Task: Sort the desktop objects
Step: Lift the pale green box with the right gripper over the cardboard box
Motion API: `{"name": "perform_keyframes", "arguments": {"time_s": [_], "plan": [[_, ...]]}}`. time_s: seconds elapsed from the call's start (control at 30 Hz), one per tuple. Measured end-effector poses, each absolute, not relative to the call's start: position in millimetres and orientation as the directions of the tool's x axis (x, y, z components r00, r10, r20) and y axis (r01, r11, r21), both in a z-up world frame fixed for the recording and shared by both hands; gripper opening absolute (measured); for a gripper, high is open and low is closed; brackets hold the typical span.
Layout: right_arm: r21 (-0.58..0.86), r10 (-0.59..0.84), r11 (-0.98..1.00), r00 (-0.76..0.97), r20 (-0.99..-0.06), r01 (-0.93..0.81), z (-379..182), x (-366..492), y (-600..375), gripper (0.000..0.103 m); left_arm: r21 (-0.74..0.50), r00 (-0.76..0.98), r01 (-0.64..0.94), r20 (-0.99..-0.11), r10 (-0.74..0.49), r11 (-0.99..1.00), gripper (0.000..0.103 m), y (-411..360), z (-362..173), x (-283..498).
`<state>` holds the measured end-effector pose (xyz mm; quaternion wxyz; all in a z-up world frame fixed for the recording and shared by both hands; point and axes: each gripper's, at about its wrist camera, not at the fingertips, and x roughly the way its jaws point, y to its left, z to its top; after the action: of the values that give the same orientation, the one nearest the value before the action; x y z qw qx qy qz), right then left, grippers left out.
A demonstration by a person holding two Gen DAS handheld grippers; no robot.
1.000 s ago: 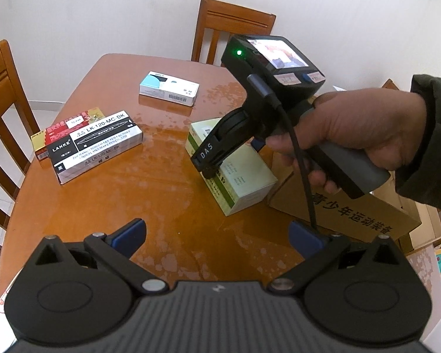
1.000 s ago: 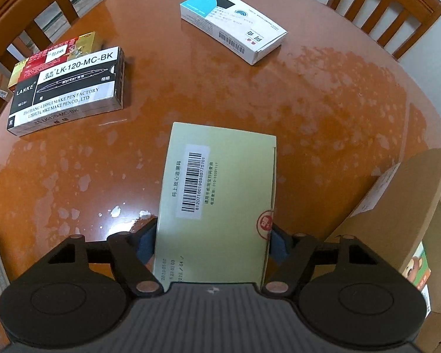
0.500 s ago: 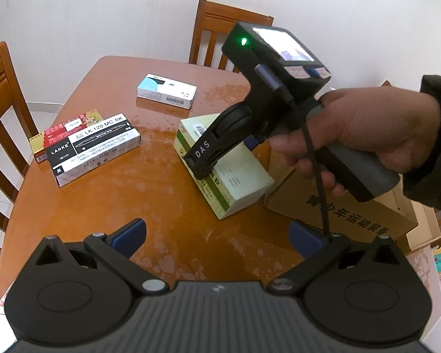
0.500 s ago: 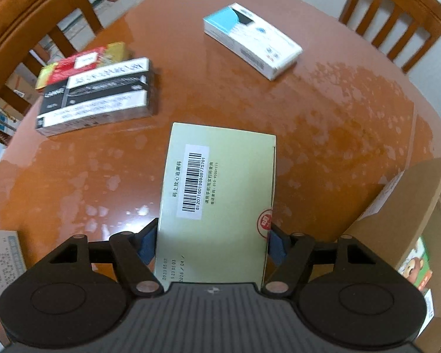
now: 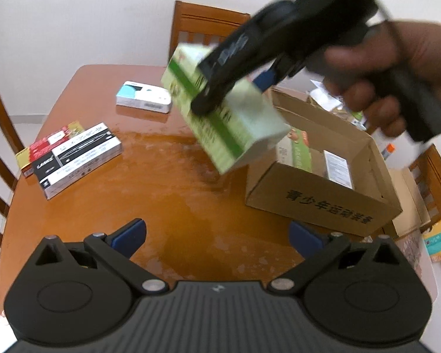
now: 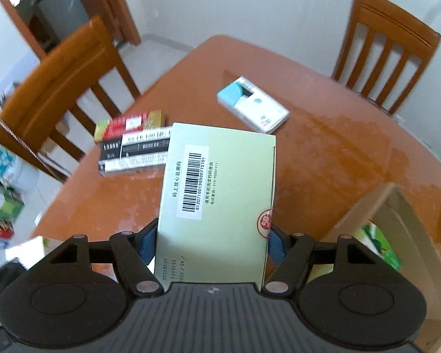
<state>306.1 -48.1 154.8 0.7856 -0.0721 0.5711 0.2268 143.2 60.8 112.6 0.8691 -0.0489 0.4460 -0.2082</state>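
Green-striped pale carton (image 6: 217, 206) hangs tilted in the air above the orange worktop (image 5: 167, 194), clamped by its sides in the right tongs (image 6: 211, 239), beside the open cardboard box (image 5: 323, 182). Left tongs (image 5: 217, 235) gape wide with nothing between them. A black-and-white marker box (image 5: 79, 156) and a blue-and-white box (image 5: 144, 97) lie on the worktop.

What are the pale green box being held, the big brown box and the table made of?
Pale green box: likely thin printed card, matte, with crisp folded edges. Big brown box: corrugated cardboard, plain brown with raw flaps. Table: seemingly varnished wood, orange-brown and glossy with reflections.
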Motion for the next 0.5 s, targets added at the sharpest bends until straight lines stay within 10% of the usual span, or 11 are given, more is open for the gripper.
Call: {"name": "perform_keyframes", "arguments": {"time_s": [0.5], "plan": [[0.107,0.132,0.990,0.370,-0.920,-0.089,185,281,-224,0.076,-0.274,0.464,0.402,-0.762,-0.452,0.874,0.103,16,111,143]]}}
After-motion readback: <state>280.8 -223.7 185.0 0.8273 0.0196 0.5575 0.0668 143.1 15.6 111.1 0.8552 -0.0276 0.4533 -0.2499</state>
